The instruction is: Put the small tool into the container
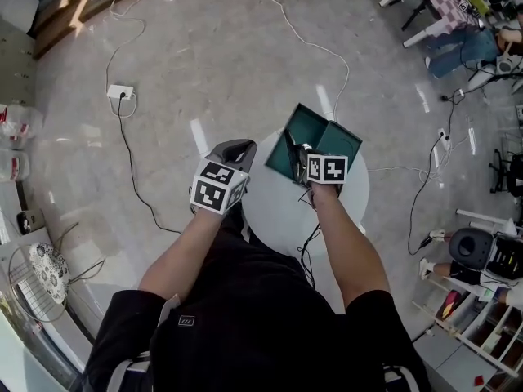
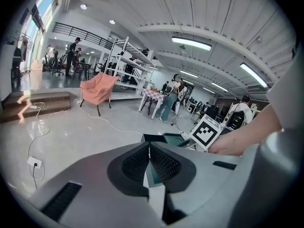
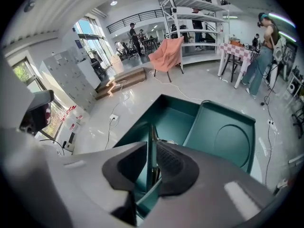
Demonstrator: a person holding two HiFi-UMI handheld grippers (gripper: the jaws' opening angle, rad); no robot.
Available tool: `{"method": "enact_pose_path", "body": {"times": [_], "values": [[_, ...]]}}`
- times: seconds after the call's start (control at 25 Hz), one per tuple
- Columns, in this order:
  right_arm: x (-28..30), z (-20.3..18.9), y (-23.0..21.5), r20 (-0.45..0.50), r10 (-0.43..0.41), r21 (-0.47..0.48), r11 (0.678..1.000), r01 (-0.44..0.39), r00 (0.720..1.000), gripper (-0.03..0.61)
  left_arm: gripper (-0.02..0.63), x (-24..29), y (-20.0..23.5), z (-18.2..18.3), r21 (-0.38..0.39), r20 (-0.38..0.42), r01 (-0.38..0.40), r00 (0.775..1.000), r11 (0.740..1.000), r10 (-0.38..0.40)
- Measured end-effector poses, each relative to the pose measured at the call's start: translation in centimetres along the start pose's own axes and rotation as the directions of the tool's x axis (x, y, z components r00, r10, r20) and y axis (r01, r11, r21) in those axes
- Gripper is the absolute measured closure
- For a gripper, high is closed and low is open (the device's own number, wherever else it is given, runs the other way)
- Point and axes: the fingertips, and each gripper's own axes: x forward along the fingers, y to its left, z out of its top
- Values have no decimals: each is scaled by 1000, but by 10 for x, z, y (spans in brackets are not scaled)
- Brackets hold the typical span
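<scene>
Slim metal implement, a thin upright strip, is pinched between the pads of the right tool, whose jaws are clenched on it. It stands just over the near rim of the teal container, above the open compartment; whether its tip touches the inside cannot be told.

The container's lid lies folded open flat on the container's right side, with a round shape pressed into its inner face. In the head view the container sits at the far edge of a round white desk, and the right tool reaches to the container's near wall.

The left tool is held just left of the container, apart from it, over the desk's left edge. In the left gripper view its jaws are pressed together at the tips with nothing between them.

On the floor well left of the container lies a white power socket with a dark cable running from it.
</scene>
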Motion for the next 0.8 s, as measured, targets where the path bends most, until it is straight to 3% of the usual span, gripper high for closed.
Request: {"method": "enact_pose_path", "body": {"times": [0.2,0.56,0.68,0.8], "values": [[-35,20,13,197,103,38,993,-113,975,525,600,-3,11,25,49,30,15,999,999,-16],[-130,31,-24,385,42,56,996,-69,922,529,600,4,-39,65,145,66,117,990,982,-127],[-172,42,-41,468,38,38,997,-63,883,545,600,-5,-59,86,194,87,108,988,975,-126],[-212,55,-52,561,46,20,997,-69,827,566,600,-12,-72,105,230,118,82,987,970,-111]]}}
